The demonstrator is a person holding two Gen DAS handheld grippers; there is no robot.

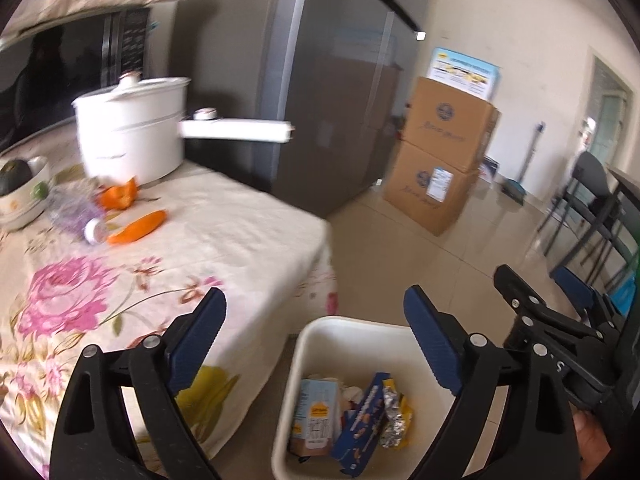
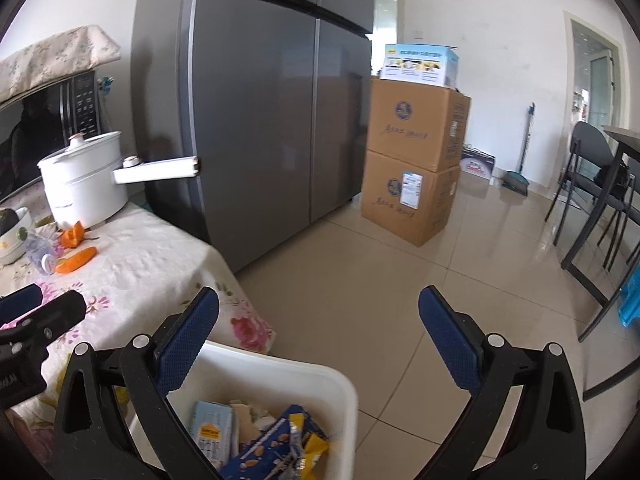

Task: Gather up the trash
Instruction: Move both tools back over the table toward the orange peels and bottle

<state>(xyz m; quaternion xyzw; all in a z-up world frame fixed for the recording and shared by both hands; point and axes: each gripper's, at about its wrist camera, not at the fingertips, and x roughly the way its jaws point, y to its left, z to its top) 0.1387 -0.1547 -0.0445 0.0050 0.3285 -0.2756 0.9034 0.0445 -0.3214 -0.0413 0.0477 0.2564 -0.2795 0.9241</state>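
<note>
Hovering over the white trash bin (image 1: 320,344) with left gripper (image 1: 316,328) and right gripper (image 2: 320,328) both spread, empty — remaining orange peels (image 1: 138,226) and crushed plastic bottle (image 1: 76,212) on the floral tablecloth (image 1: 224,232) look light, soft — pinch mid-body.

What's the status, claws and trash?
Both claws, left and right, open, empty. Bin holds wrappers. Orange peels and bottle on table. Nothing blocking.

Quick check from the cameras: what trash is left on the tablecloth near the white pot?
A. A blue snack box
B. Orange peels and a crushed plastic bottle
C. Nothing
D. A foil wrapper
B: orange peels and a crushed plastic bottle lie by the white pot; the boxes and foil are in the bin.
</note>
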